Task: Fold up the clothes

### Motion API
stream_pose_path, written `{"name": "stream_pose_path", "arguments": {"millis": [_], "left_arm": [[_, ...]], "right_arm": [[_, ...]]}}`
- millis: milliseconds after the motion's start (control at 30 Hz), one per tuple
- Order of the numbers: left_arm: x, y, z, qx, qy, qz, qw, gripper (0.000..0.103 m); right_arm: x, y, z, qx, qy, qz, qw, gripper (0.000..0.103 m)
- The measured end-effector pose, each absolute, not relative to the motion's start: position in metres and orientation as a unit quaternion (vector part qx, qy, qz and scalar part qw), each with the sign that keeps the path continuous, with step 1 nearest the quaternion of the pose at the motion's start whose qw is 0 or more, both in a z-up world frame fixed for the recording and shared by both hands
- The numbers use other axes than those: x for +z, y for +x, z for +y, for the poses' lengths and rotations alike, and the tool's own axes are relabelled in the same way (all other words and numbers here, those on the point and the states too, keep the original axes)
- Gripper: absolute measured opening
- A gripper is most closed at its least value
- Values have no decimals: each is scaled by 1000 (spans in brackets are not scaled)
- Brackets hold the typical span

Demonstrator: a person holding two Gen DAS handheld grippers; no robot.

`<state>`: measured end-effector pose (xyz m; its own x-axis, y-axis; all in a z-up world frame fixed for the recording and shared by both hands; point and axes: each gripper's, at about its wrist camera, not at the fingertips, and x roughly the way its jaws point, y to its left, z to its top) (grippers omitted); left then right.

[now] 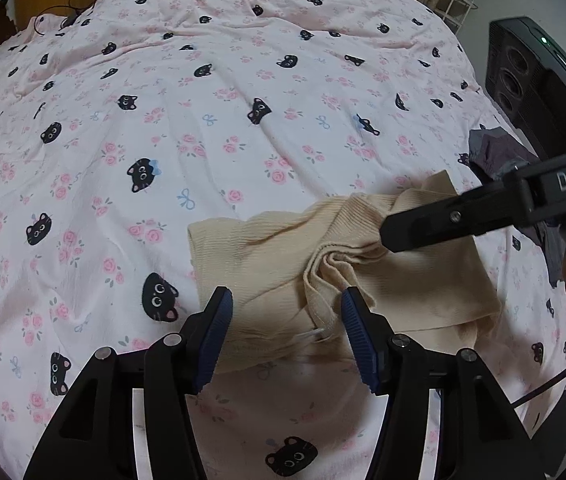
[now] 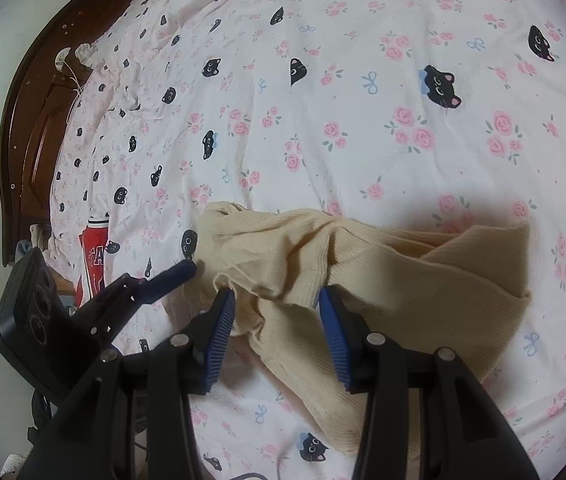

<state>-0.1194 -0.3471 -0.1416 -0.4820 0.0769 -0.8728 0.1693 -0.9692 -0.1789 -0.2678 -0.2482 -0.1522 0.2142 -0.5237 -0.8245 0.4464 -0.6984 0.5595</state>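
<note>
A beige ribbed garment [image 1: 283, 264] lies crumpled on the bed; it also shows in the right wrist view [image 2: 383, 280]. My left gripper [image 1: 285, 312] is open, its blue-padded fingers either side of the garment's near hem, and it enters the right wrist view [image 2: 171, 276] from the left. My right gripper [image 2: 277, 312] is open over a bunched fold of the garment. In the left wrist view its black finger [image 1: 443, 224] reaches in from the right onto the cloth.
The bed is covered by a pink sheet [image 1: 203, 120] printed with black cats and roses. A grey garment [image 1: 495, 156] lies at the right edge, a red and white garment [image 2: 93, 260] at the left. A dark wooden headboard [image 2: 31, 120] stands beyond.
</note>
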Motion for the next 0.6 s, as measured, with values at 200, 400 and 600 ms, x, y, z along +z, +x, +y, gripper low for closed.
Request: {"name": "stream_pose_path", "arguments": {"millis": [200, 400, 600], "left_arm": [[-131, -114, -355, -859, 497, 124, 12, 52], [-135, -113, -361, -857, 498, 133, 0, 53], [-142, -119, -350, -855, 500, 139, -21, 53]], "right_arm": [[-149, -270, -251, -627, 678, -30, 383, 46], [-154, -268, -259, -625, 681, -16, 381, 44], [-155, -268, -264, -625, 681, -15, 381, 36]]}}
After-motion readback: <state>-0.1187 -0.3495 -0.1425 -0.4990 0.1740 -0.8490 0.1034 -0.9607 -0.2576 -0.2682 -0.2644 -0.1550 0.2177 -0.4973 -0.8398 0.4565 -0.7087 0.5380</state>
